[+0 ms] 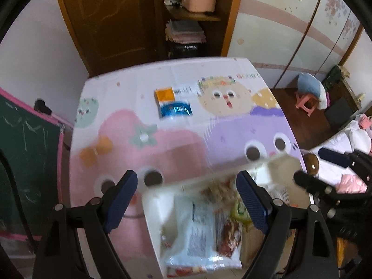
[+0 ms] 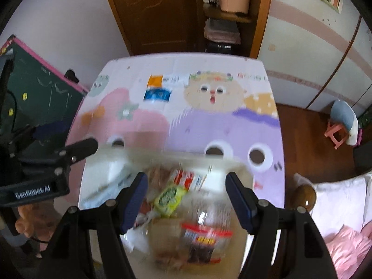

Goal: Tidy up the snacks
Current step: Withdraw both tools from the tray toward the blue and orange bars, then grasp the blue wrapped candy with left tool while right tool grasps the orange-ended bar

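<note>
A white open box [image 1: 151, 223] full of snack packs sits at the table's near edge, blurred in both views. Inside it I make out a white bag [image 1: 200, 234], a yellow-green pack [image 2: 171, 196] and a red-labelled pack [image 2: 204, 237]. Farther back on the cartoon tablecloth lie an orange pack [image 1: 164, 94] and a blue pack [image 1: 175, 110], touching each other. My left gripper [image 1: 186, 176] hangs open over the box's left side, straddling its left wall. Over the box's right half my right gripper [image 2: 186, 176] stands open. Neither gripper's pads press on anything.
A green chalkboard [image 2: 34, 97] leans left of the table. Behind the table are a brown door [image 1: 111, 18] and a shelf with a pink basket [image 1: 198, 0]. A pink stool [image 1: 307, 102] and a bed with pink bedding [image 2: 344, 244] are on the right.
</note>
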{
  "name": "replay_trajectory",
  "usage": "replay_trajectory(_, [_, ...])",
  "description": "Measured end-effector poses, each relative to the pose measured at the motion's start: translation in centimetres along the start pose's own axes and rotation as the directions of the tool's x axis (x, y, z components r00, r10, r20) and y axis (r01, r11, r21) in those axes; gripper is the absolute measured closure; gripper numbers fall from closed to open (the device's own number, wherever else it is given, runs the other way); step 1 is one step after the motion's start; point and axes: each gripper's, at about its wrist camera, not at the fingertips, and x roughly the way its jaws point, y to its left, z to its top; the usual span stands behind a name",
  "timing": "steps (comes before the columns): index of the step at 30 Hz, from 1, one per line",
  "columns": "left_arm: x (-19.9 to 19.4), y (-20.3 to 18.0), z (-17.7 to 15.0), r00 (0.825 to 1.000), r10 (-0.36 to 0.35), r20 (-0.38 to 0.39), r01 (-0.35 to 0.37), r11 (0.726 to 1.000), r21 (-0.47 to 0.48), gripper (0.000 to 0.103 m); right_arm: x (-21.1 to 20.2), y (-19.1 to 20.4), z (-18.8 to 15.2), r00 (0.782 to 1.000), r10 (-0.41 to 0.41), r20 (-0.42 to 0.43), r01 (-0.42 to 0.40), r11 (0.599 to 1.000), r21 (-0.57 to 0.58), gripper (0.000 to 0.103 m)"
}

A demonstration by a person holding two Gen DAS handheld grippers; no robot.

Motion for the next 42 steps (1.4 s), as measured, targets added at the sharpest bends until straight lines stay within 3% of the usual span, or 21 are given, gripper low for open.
replay_trajectory(7, [-0.3, 0.7, 6.1, 0.994, 0.047, 0.094, -0.052, 0.997, 0.055, 0.017, -0.1, -2.1, 8.3, 0.995, -0.037, 0.097, 0.041, 0.998, -0.044, 0.033])
replay_trajectory(12, [1.7, 0.6, 9.7, 0.992, 0.040, 0.119, -0.063, 0.979, 0.192, 0.017, 1.8, -2.6, 13.6, 0.994, 0.000, 0.105, 0.011, 0.995, -0.103, 0.033])
replay_trajectory(19, [8.6, 0.4, 12.5, 0.997, -0.051, 0.062, 0.028, 0.944, 0.330, 0.017, 8.4, -1.2, 19.4, 0.997, 0.039, 0.063, -0.025, 0.978, -0.205, 0.033])
replay_trajectory(25, [16.7, 0.3, 12.3, 0.999, -0.053, -0.002, 0.049, 0.903, 0.427, 0.017, 16.2, -1.4, 21.4, 0.999, 0.044, -0.032, -0.050, 0.978, -0.205, 0.033])
replay_trajectory(29, [20.9, 0.7, 11.9, 0.997, -0.044, -0.060, 0.066, 0.889, 0.453, 0.017, 19.5, -2.0, 21.8, 0.996, 0.059, -0.070, -0.071, 0.979, -0.189, 0.034])
replay_trajectory(34, [24.3, 0.8, 11.6, 0.994, -0.047, -0.094, 0.088, 0.857, 0.508, 0.026, 22.6, -2.4, 22.4, 0.991, 0.081, -0.104, -0.099, 0.978, -0.184, 0.034])
replay_trajectory(38, [25.9, 0.6, 11.1, 0.988, -0.059, -0.141, 0.126, 0.836, 0.533, 0.045, 23.9, -2.2, 22.8, 0.989, 0.102, -0.108, -0.123, 0.970, -0.208, 0.034])
replay_trajectory(40, [26.6, 0.8, 10.7, 0.985, -0.055, -0.162, 0.133, 0.841, 0.525, 0.053, 24.5, -1.9, 22.9, 0.987, 0.111, -0.113, -0.135, 0.964, -0.230, 0.034])
replay_trajectory(42, [26.6, 1.3, 10.8, 0.981, -0.094, -0.169, 0.164, 0.866, 0.473, 0.062, 24.9, -1.5, 22.9, 0.986, 0.116, -0.117, -0.143, 0.955, -0.261, 0.034])
